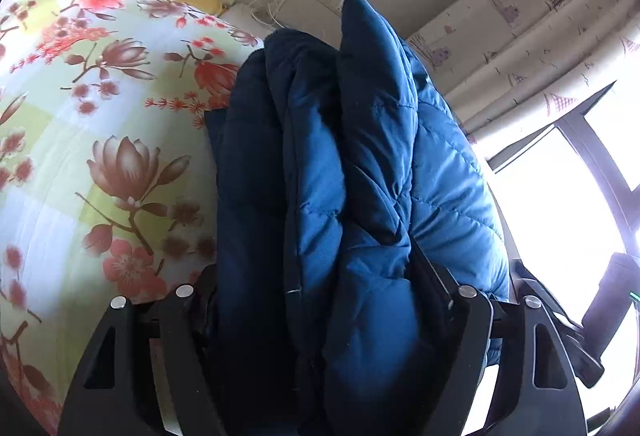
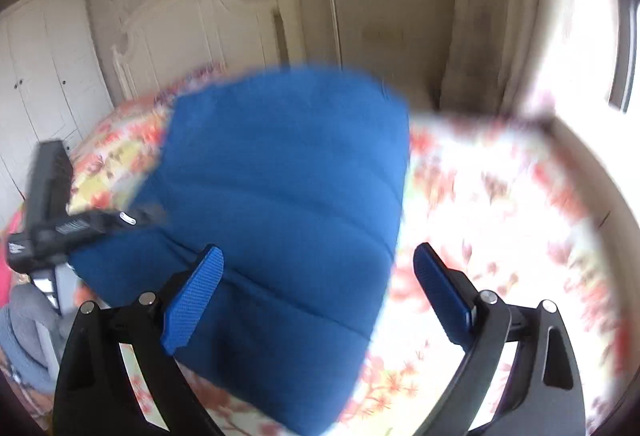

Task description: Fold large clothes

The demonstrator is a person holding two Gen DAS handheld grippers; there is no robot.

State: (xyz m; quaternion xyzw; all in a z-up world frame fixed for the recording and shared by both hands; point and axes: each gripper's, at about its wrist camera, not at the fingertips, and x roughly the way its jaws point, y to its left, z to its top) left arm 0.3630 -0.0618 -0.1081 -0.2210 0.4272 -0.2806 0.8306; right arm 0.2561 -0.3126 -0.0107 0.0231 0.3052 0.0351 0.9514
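The blue quilted jacket (image 2: 280, 204) lies on the bed (image 2: 500, 204), on the flowered cover, and in the right wrist view it looks already doubled into a thick rectangular pad, though that view is blurred. The left gripper (image 1: 320, 296) has a bunched wad of the jacket (image 1: 352, 164) packed between its fingers, which are spread fairly wide by the bulk; the pads themselves are buried in the cloth, so how firmly they bite cannot be told. The right gripper (image 2: 320, 296) holds nothing: its fingers (image 2: 196, 296) stand wide apart above the near end of the pad, one over the jacket, the other over the cover to the right. To do this fold well, the left side should probably carry its bundle across low and level so the layers do not slip, while the right comes down to pin the near edge. The puffy filling will likely spring back unless pressed flat.
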